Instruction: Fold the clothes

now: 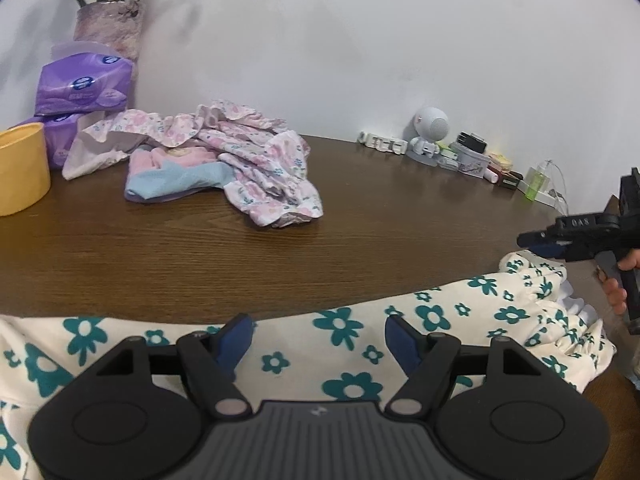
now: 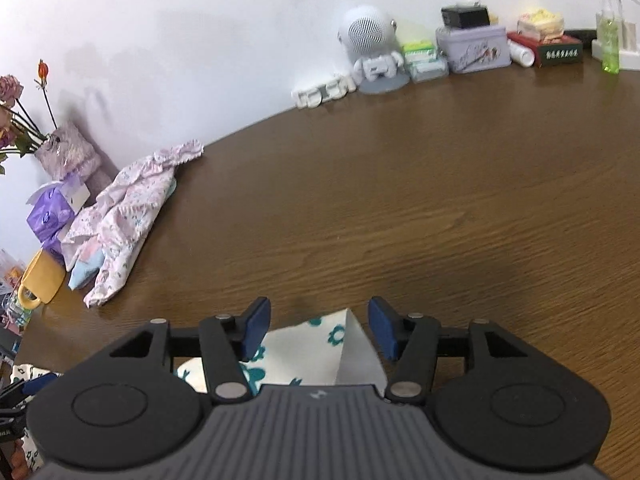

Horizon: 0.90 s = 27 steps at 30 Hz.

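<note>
Below, both claws are spread, each hanging over the cream garment with teal flowers (image 1: 340, 328), which lies along the near edge of the brown wooden table (image 1: 360, 216). The left gripper (image 1: 318, 340) stands released, its blue pads apart above the flat middle of the cloth and grasping nothing. The right gripper (image 2: 318, 326) is likewise unclenched, a raised, peaked corner of the same garment (image 2: 332, 344) standing between its pads, though contact cannot be told.

Judged from this, the step in hand is taking hold for a fold. It is best done by lowering each claw until a pad slides beneath a single layer, pinching near the hem or a corner, and lifting both ends level so the cloth does not bunch.

Toward the far left corner sit a yellow cup (image 1: 22, 168), purple tissue packs (image 1: 80, 84) and a vase of flowers (image 1: 108, 28); beside them lies a heap of pink floral clothes (image 1: 224, 160). The middle of the table is bare wood. Along the far edge, against the white wall (image 1: 320, 40), stand a small round speaker figure (image 1: 430, 132) and assorted tins and boxes (image 2: 472, 48).
</note>
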Tool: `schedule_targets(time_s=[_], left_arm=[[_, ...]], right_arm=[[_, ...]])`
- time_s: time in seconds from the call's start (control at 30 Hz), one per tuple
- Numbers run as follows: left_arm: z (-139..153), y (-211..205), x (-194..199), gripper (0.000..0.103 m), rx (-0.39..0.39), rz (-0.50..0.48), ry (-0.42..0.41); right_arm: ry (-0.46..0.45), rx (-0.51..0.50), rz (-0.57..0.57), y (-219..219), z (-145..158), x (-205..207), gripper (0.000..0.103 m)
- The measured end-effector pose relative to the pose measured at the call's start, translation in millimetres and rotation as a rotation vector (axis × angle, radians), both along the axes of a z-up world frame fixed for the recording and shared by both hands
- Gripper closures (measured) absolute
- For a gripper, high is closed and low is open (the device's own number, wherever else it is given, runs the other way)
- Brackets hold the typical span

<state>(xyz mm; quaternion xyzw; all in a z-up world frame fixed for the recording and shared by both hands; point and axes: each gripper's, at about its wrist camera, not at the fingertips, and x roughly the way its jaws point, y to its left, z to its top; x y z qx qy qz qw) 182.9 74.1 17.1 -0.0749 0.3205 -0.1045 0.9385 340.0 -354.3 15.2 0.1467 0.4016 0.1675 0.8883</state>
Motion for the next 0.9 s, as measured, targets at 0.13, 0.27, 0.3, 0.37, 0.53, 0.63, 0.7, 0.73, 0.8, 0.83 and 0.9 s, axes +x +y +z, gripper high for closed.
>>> schedule_targets(time_s=[0.13,0.27,0.3,0.37,0.53,0.63,0.7,0.73,0.8,0.83,0.9], left_arm=[[-1.1,4.7,-0.2,0.032,-0.018,0.006,0.000],[-1.4,1.4,-2.9,0.032,0.011,0.002,-0.011],[-1.7,0.4,-4.2,0.032,0.019,0.002,-0.014],[-1.9,-0.6,-5.0,0.032,0.029,0.002,-0.017],[-2.4,-2.1,-6.0,0.032,0.048,0.006,-0.020],[-2.9,-3.1,-6.8,0.032,0.061,0.010,-0.023],[-3.0,-3.0,-7.6,0.032,0.066,0.014,-0.024],[-3.0,-2.5,-7.6,0.032,0.064,0.016,-0.024],[-3.1,-1.4,-7.7,0.032,0.062,0.020,-0.025],[-3.1,-1.5,-7.7,0.032,0.063,0.020,-0.026],[-3.2,-1.7,-7.9,0.032,0.066,0.020,-0.027]], right_arm=[[-0.002,-0.051,0.009,8.0,-3.0,-7.7,0.078],[-0.001,-0.075,0.011,7.4,-2.3,-17.4,0.100],[-0.004,-0.083,0.006,5.6,-1.0,-20.9,0.101],[-0.006,-0.095,-0.005,1.3,0.8,-27.6,0.101],[0.008,-0.106,-0.026,-4.9,-2.7,-40.3,0.101],[-0.001,-0.125,-0.030,-2.9,-3.1,-44.4,0.101],[-0.006,-0.141,-0.033,-0.6,-2.9,-47.4,0.101],[-0.008,-0.148,-0.036,0.4,-2.9,-49.8,0.101],[-0.022,-0.166,-0.035,2.8,-2.9,-56.0,0.101],[-0.031,-0.177,-0.035,4.2,-3.2,-58.8,0.101],[-0.044,-0.190,-0.034,6.2,-4.8,-61.8,0.100]])
